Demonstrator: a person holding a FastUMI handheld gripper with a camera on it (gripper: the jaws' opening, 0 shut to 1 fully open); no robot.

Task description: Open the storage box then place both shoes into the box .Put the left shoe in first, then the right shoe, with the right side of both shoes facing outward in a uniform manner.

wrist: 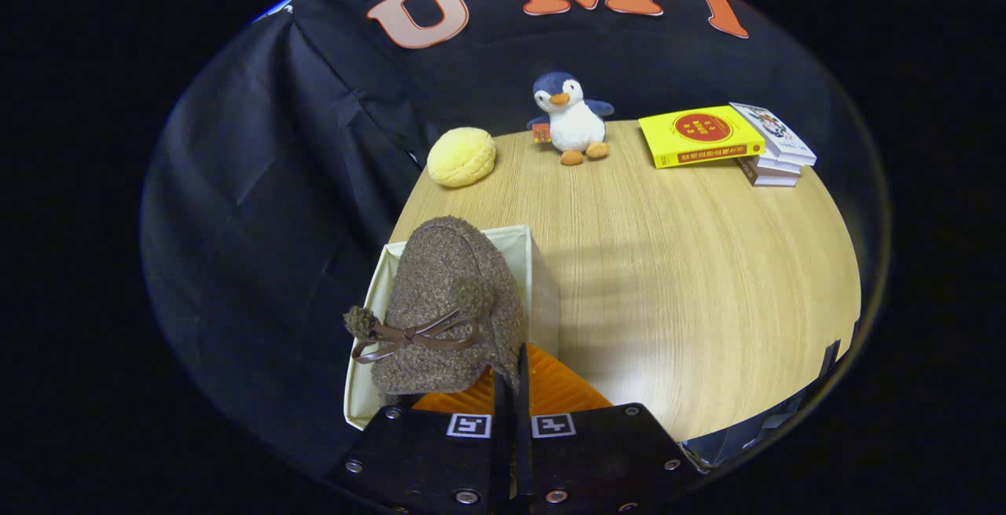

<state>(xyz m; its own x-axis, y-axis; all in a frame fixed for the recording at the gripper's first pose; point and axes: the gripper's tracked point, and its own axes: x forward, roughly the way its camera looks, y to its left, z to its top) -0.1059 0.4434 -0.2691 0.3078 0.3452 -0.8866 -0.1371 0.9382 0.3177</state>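
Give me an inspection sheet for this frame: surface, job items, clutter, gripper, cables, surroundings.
Surface: wooden table, light grain.
Job's things: brown fuzzy shoe with a leather bow, held over the open white storage box; orange lid just ahead of the fingers.
Clutter: yellow bun-shaped toy, plush penguin, yellow book, stack of books, all beyond the box at the table's far side.
Gripper: gripper closed, fingers pinching the shoe's rear edge.
Cables: nothing seen.
Surroundings: black cloth wall.
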